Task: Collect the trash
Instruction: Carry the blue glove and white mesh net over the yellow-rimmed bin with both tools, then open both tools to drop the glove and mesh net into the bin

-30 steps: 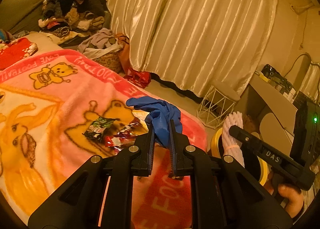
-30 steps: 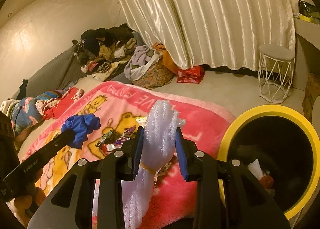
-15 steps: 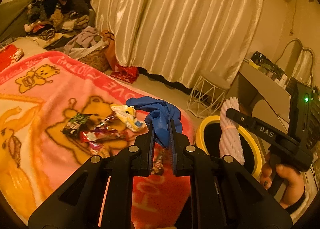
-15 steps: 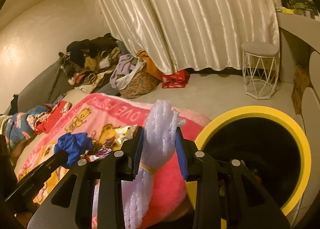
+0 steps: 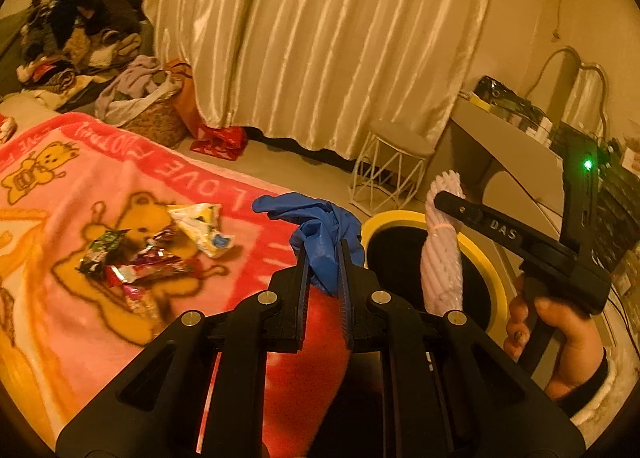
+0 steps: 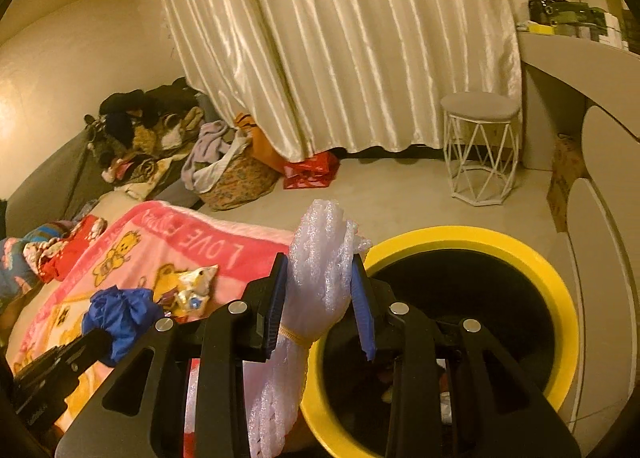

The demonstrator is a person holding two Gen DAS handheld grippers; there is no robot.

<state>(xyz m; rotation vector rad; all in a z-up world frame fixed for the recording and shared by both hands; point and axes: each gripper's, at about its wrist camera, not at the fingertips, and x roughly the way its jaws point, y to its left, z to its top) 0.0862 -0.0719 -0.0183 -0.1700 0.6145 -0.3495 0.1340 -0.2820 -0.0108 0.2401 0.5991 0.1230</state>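
My left gripper (image 5: pixel 323 254) is shut on a crumpled blue glove (image 5: pixel 320 225), held over the pink blanket's edge just left of the bin. My right gripper (image 6: pixel 320 270) is shut on a white foam net roll (image 6: pixel 320 278) bound with a rubber band; the roll hangs over the near-left rim of the yellow-rimmed black bin (image 6: pixel 560 298). In the left wrist view the foam roll (image 5: pixel 442 258) and the right gripper (image 5: pixel 448 197) stand above the bin (image 5: pixel 496 282). Several snack wrappers (image 5: pixel 160 250) lie on the blanket (image 5: pixel 80 258). Some trash shows at the bin's bottom.
A white wire stool (image 6: pixel 480 145) stands on the floor before the curtain (image 6: pixel 340 37). A cloth-filled basket (image 6: pixel 236 173), a red bag (image 6: pixel 310 171) and a clothes pile (image 6: pixel 140 125) lie at the left. A grey desk (image 6: pixel 580 69) rises right of the bin.
Both grippers have swung right from over the blanket toward the bin, each keeping its grip. The foam roll now hangs over the bin's rim and the wrappers lie farther left.
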